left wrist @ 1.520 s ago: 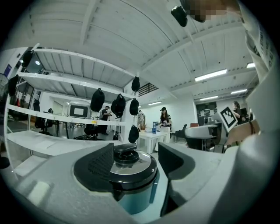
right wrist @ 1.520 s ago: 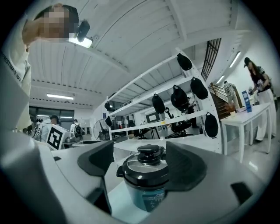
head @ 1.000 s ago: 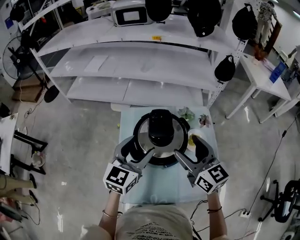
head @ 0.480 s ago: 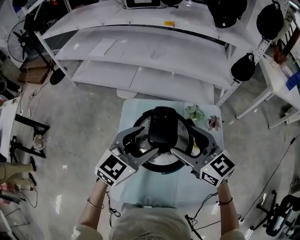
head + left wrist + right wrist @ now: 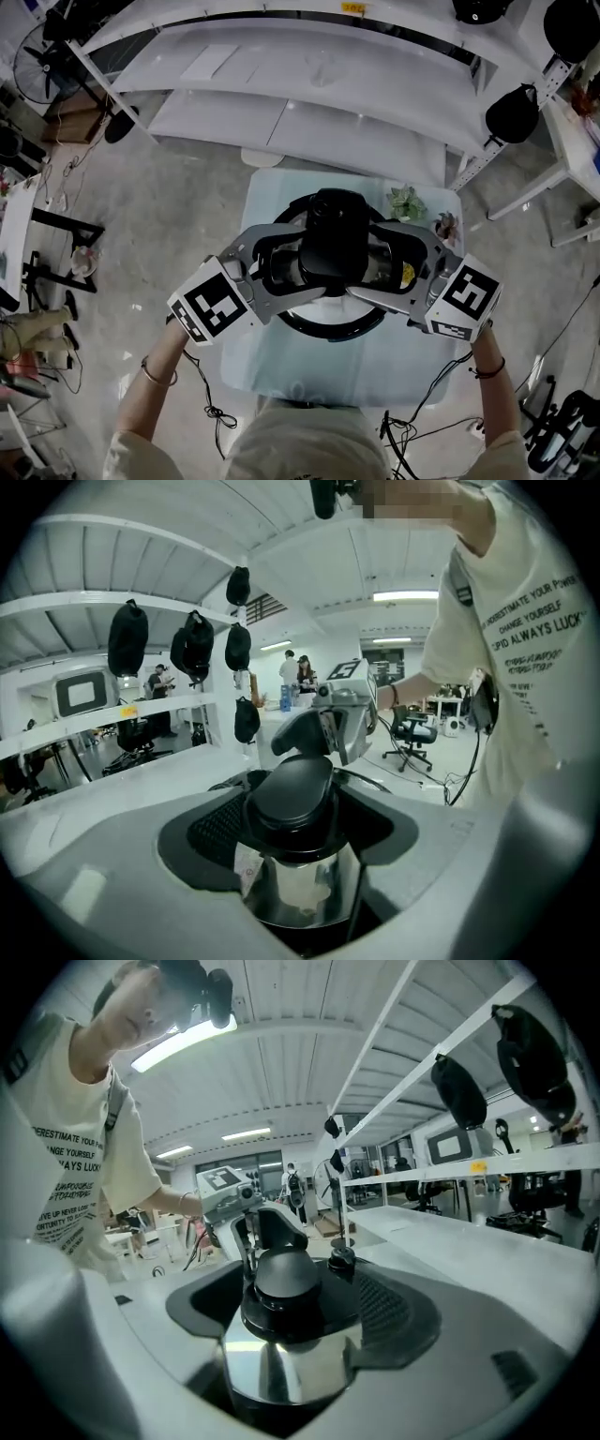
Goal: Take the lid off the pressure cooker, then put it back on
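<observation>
The bench (image 5: 375, 366) is a small rectangular table under a pale blue cover. It stands on a grey concrete floor (image 5: 178, 248), with its far edge near the lowest board of a white shelf rack (image 5: 309, 131). The pressure cooker (image 5: 328, 327) stands directly on the bench, midway between the left and right edges and nearer the far edge, so a bare strip of cover runs along the near edge. A small green plant (image 5: 406, 201) rests near the far right corner, and a pinkish sprig (image 5: 447, 225) lies just beside it at the right edge. A small yellow thing (image 5: 408, 275) lies right of the cooker; what it is cannot be told.
</observation>
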`<state>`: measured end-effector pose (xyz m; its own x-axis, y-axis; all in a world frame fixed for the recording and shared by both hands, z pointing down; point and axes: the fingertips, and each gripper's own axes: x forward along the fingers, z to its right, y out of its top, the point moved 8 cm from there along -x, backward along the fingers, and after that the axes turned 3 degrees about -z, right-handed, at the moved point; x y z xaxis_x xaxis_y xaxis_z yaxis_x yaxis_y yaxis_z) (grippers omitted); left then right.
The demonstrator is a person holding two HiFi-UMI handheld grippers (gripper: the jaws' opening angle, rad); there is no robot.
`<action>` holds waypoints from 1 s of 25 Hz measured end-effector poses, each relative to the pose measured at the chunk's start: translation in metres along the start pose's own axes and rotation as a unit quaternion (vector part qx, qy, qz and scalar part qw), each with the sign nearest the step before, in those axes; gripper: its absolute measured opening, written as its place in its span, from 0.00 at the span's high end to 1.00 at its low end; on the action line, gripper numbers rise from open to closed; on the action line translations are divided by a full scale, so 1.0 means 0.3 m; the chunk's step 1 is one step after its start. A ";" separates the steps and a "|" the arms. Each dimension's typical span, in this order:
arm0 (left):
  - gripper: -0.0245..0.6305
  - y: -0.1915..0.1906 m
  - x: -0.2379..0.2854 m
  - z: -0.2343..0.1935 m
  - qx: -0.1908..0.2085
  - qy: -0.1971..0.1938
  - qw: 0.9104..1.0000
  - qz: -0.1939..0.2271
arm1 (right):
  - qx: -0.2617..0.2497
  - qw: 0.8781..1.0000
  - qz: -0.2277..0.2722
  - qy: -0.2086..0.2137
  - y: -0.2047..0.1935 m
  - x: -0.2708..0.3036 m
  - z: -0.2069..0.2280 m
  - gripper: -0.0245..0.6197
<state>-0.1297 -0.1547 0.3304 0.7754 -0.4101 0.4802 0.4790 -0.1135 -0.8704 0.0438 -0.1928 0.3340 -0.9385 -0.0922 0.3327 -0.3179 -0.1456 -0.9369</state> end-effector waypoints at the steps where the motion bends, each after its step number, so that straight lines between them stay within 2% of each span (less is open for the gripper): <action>1: 0.50 -0.001 0.006 -0.004 0.005 -0.005 1.000 -0.005 | -0.003 1.000 -0.005 0.009 0.001 0.008 0.003 0.41; 9: 0.50 0.005 0.046 -0.022 0.018 -0.045 0.999 -0.015 | -0.025 0.997 -0.044 0.052 0.005 0.056 0.008 0.41; 20: 0.50 0.004 0.079 -0.016 0.040 -0.076 0.996 -0.021 | -0.050 0.991 -0.102 0.064 0.007 0.094 -0.012 0.41; 21: 0.50 0.004 0.078 -0.018 0.045 -0.078 0.996 -0.020 | -0.052 0.991 -0.104 0.064 0.008 0.095 -0.012 0.42; 23: 0.50 0.005 0.076 -0.023 0.053 -0.083 0.995 -0.018 | -0.062 0.990 -0.109 0.065 0.010 0.094 -0.012 0.50; 25: 0.51 0.005 0.077 -0.029 0.059 -0.090 0.994 -0.015 | -0.068 0.989 -0.113 0.068 0.009 0.092 -0.010 0.52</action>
<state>-0.1147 -0.1721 0.3393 0.8156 -0.2378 0.5275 0.5405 -0.0123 -0.8412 0.0165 -0.1929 0.3403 -0.8482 0.0628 0.5259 -0.5275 -0.0119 -0.8495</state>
